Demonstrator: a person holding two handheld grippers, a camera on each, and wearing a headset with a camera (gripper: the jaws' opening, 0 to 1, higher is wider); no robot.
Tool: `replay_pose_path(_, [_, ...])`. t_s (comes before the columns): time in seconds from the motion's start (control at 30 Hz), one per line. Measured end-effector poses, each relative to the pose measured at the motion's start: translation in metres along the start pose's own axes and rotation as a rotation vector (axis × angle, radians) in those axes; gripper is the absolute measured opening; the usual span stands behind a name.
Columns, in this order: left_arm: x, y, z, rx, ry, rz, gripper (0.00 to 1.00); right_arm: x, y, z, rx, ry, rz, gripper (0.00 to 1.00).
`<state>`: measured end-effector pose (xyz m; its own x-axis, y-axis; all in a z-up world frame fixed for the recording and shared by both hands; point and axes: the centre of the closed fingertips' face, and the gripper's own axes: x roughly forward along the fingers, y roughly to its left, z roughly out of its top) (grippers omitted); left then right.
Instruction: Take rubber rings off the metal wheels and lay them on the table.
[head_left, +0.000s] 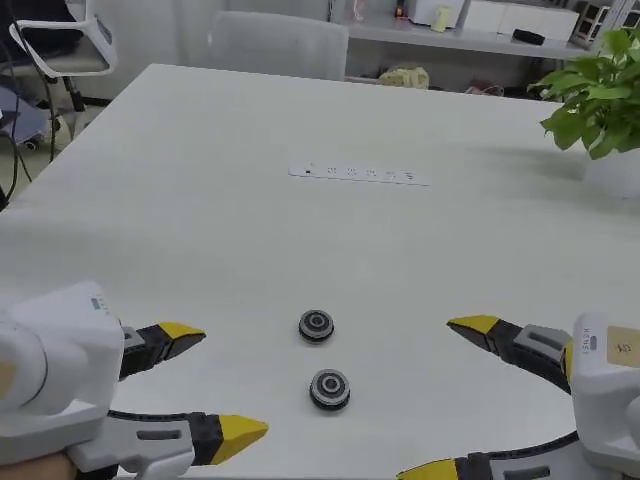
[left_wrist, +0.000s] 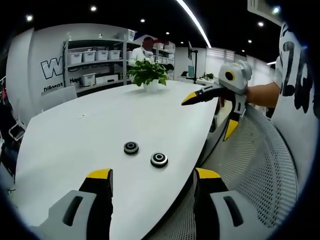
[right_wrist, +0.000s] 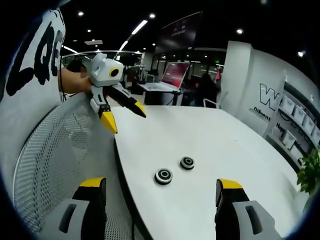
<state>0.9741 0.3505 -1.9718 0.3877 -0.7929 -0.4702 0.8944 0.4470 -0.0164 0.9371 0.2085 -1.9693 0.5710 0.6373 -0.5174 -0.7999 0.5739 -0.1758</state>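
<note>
Two small metal wheels with black rubber rings lie flat on the white table (head_left: 200, 200). One wheel (head_left: 316, 326) (left_wrist: 131, 147) (right_wrist: 187, 162) lies farther from me, the other wheel (head_left: 330, 389) (left_wrist: 159, 159) (right_wrist: 163, 176) closer to the front edge. My left gripper (head_left: 222, 382) (left_wrist: 153, 175) (right_wrist: 127, 121) hovers open to the left of them, with nothing between its yellow-tipped jaws. On the right, my right gripper (head_left: 445, 397) (right_wrist: 161, 184) (left_wrist: 207, 117) is also open and holds nothing. Both point inward at the wheels from a short distance.
A flush socket strip (head_left: 360, 173) sits in the table's middle. A potted plant (head_left: 595, 90) stands at the far right edge. A grey chair (head_left: 280, 40) is behind the table. A mesh chair seat (left_wrist: 250, 160) lies below the front edge.
</note>
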Motion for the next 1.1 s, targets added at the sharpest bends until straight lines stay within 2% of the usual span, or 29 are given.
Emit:
replay_pose_path(0.47, [0.0,0.0,0.002,0.007,-0.004,0.001,0.63,-0.002,-0.006,0.004,-0.003,-0.024,-0.02,0.9])
replay_pose_path(0.8, [0.001,0.0,0.001,0.015,0.0,-0.012,0.63,-0.004,-0.014,-0.004,0.003,-0.017,-0.026,0.91])
replay_pose_path(1.1, [0.002,-0.001,-0.002,0.014,0.009,-0.024,0.63,-0.005,-0.017,-0.003,-0.006,-0.023,-0.032,0.9])
